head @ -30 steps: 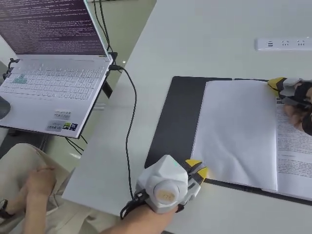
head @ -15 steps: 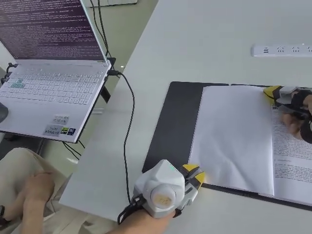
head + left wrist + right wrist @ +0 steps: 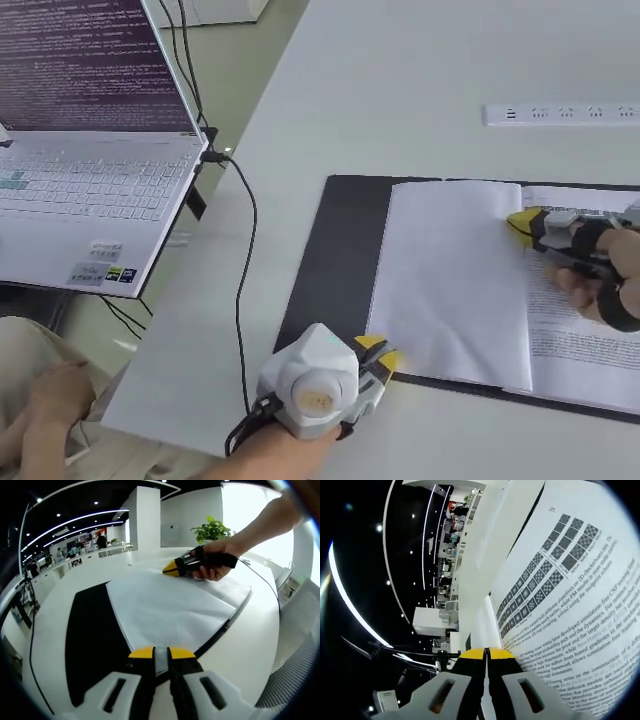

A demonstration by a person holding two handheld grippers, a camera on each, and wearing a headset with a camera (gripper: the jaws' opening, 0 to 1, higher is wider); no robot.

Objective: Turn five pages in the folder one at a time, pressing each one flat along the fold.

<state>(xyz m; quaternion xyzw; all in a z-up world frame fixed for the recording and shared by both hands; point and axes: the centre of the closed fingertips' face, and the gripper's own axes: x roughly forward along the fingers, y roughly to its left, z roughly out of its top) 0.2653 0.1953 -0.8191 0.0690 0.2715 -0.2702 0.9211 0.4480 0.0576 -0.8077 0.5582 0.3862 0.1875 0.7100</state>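
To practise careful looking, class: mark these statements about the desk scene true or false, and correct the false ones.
1. The folder lies open. True.
2. The laptop is closed. False: it is open, its screen lit.
3. The right hand-held gripper rests at the fold. True.
4. The power strip sits on the folder. False: it lies on the table, apart from the folder.
5. The left hand-held gripper is at the near corner of the blank page. True.
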